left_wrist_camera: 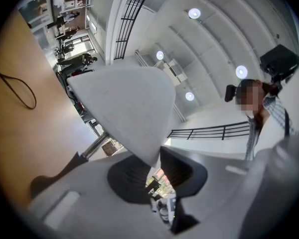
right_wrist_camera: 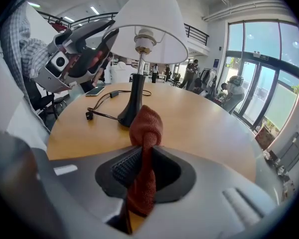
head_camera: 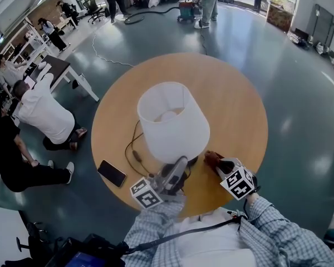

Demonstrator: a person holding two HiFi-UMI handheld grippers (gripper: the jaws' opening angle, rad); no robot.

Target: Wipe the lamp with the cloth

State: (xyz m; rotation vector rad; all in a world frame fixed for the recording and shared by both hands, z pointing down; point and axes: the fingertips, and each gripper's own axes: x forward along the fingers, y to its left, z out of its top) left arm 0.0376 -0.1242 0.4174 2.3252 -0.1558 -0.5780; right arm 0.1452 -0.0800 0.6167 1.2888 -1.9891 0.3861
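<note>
A lamp with a white shade (head_camera: 172, 121) stands on its dark base (right_wrist_camera: 132, 111) in the middle of the round wooden table (head_camera: 234, 110). My left gripper (head_camera: 181, 161) reaches up from the near side. Its jaws are shut on the shade's lower rim (left_wrist_camera: 152, 156), which also shows in the right gripper view, where that left gripper (right_wrist_camera: 97, 39) pinches the shade (right_wrist_camera: 149, 19). My right gripper (head_camera: 216, 161) sits low over the table just right of the lamp. It is shut on a rust-red cloth (right_wrist_camera: 145, 128) that stands bunched above the jaws.
A black phone (head_camera: 112, 173) lies on the table at the near left. The lamp's black cord (head_camera: 134, 149) loops between it and the base. Several people (head_camera: 42, 113) crouch on the floor to the left, beside a white bench (head_camera: 67, 71).
</note>
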